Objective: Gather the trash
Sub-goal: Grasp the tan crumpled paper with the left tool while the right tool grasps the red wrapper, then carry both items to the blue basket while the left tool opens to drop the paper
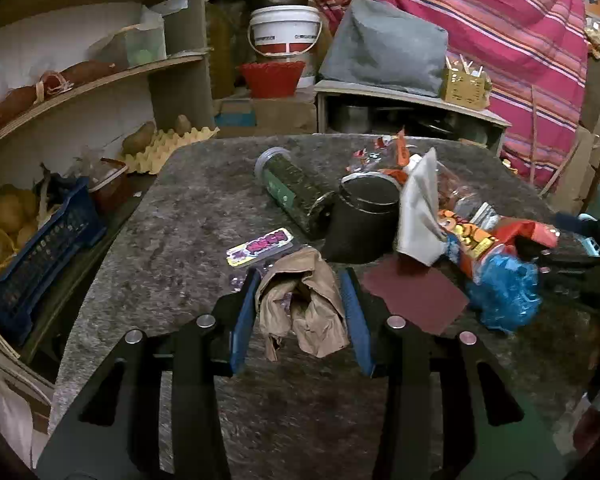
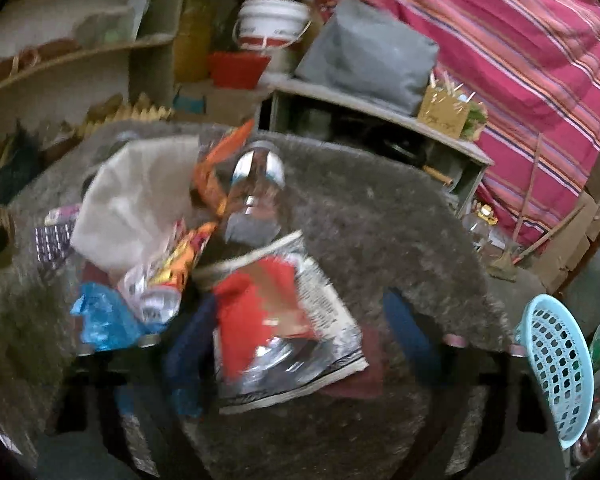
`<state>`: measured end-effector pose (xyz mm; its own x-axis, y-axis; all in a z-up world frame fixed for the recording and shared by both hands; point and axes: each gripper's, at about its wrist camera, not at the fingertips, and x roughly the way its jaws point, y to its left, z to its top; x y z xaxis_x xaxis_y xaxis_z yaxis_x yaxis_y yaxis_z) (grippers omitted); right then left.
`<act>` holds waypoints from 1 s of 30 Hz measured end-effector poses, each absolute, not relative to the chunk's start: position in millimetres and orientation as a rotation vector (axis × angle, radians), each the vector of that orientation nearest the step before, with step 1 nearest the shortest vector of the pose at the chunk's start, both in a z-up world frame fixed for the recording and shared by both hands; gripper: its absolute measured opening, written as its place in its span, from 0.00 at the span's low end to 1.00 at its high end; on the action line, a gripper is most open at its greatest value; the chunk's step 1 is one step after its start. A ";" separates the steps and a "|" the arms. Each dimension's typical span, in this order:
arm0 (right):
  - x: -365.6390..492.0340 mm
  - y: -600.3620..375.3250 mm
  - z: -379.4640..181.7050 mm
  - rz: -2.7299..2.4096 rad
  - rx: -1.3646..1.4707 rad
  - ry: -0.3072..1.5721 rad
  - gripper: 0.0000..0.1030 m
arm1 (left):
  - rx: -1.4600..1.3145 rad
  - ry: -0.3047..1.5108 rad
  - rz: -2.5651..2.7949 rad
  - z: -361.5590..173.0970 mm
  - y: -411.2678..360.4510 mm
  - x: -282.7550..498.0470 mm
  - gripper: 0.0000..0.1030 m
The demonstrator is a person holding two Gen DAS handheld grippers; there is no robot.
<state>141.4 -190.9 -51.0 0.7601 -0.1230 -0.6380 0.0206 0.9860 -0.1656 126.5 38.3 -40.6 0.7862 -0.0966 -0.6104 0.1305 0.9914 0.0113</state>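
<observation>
Jaws on my left gripper (image 1: 300, 304) clamp a crumpled brown paper bag (image 1: 302, 304); just ahead stand a black jar (image 1: 362, 220) and heaped wrappers (image 1: 460, 236). My right gripper (image 2: 300, 332) straddles a red snack packet (image 2: 276, 328), pads apparently not pressing it, beside a blue basket (image 2: 556, 368).

Left hand-held gripper (image 1: 300, 300): black angular linkage arms with round silver pivot screws and two blue finger pads (image 1: 242, 320). Right hand-held gripper (image 2: 300, 340): blurred, dark frame, blue fingers.
</observation>
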 end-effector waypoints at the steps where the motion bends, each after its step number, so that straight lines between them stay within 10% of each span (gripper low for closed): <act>1: 141.9 -190.6 -52.7 -0.069 -0.149 0.715 0.58 | 0.057 0.653 -0.122 -41.8 37.5 124.7 0.39; 11: 134.2 -191.0 -48.8 0.001 -0.142 0.697 0.26 | 0.032 0.657 -0.095 -42.4 44.7 119.7 0.39; 30: 103.0 -246.9 -13.7 -0.069 -0.006 0.557 0.26 | 0.033 0.594 -0.067 -21.5 35.6 110.9 0.39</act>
